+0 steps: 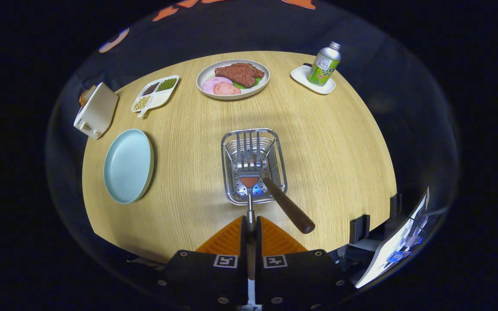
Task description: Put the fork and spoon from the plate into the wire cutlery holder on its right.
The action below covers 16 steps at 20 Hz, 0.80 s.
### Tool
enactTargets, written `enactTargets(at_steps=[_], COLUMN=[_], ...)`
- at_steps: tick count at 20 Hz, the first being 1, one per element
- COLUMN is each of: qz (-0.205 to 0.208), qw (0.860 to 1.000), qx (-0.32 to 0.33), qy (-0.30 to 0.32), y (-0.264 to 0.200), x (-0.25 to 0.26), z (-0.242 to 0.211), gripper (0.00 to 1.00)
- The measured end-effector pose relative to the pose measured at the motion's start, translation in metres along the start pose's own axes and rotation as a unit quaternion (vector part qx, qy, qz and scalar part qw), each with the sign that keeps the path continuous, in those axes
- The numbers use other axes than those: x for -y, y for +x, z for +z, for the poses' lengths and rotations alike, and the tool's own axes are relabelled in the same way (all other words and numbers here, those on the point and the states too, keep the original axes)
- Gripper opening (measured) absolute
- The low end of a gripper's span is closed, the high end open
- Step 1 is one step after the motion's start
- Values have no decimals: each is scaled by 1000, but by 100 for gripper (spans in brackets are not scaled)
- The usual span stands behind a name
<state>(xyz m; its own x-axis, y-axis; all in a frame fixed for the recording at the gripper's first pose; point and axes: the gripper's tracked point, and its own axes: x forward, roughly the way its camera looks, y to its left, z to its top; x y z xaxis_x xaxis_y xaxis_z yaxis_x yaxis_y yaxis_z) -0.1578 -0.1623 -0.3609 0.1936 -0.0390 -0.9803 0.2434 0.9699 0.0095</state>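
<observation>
My gripper (251, 221) is shut on the handle of a metal fork (249, 166). The fork points straight ahead, and its tines hang over the wire cutlery holder (281, 160) just beyond my fingers. A spoon with a brown wooden handle (290, 209) lies in the holder. Its handle leans out over the near right rim, and its bowl is partly hidden under the fork. Left of the holder sits the light blue plate (129, 165), with nothing on it.
Across the round wooden table (335, 155) are a plate of meat and ham (233, 78), a divided dish of beans (155, 93), and a green bottle (325, 64) on a white coaster. A cream toaster (96, 110) stands at the far left edge. Papers and clips (398, 242) lie near right.
</observation>
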Motion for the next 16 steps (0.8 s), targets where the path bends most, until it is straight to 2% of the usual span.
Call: enactTargets(at_steps=[5, 9, 12, 16], qz=[5, 15, 14, 36], qw=[1000, 996, 988, 967], qx=[27, 89, 154, 253], qy=[7, 15, 13, 18], y=[-8, -26, -48, -88], x=[0, 0, 1, -14], z=[19, 50, 80, 127], gripper=[13, 14, 18, 33])
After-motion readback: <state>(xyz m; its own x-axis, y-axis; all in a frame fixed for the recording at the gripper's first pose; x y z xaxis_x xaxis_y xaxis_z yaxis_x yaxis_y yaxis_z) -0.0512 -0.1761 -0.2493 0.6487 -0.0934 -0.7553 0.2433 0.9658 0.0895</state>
